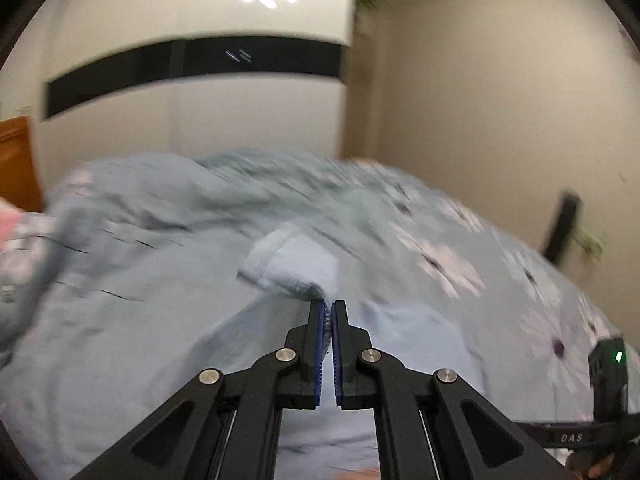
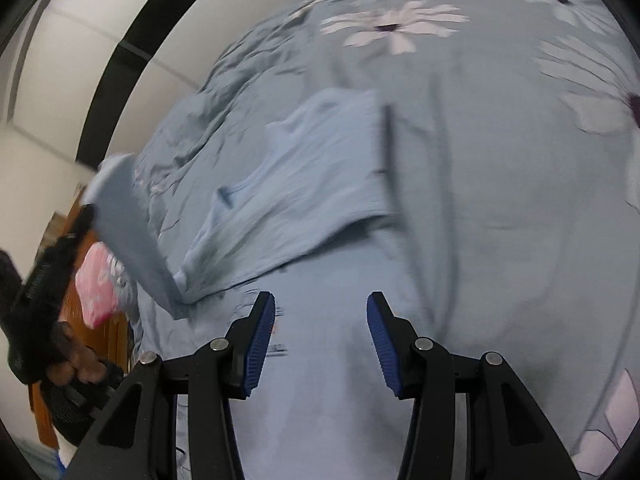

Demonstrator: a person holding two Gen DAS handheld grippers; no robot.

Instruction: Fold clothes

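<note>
A light blue shirt (image 2: pixel 320 184) lies wrinkled on the bed. My left gripper (image 1: pixel 328 314) is shut on an edge of it, and a fold of the cloth (image 1: pixel 292 264) rises from the pads. In the right wrist view the left gripper (image 2: pixel 86 216) shows at the far left, holding a long strip of the shirt (image 2: pixel 128 236) lifted off the bed. My right gripper (image 2: pixel 320 300) hovers over the shirt's lower part, open, with nothing between its blue pads (image 2: pixel 262 332).
A blue-grey floral duvet (image 2: pixel 500 160) covers the bed. A pink item (image 2: pixel 94 280) lies at its left edge, by a wooden door (image 1: pixel 16 160). A white wardrobe (image 1: pixel 200 120) with a black band stands behind. A person's hand (image 2: pixel 76 364) grips the left tool.
</note>
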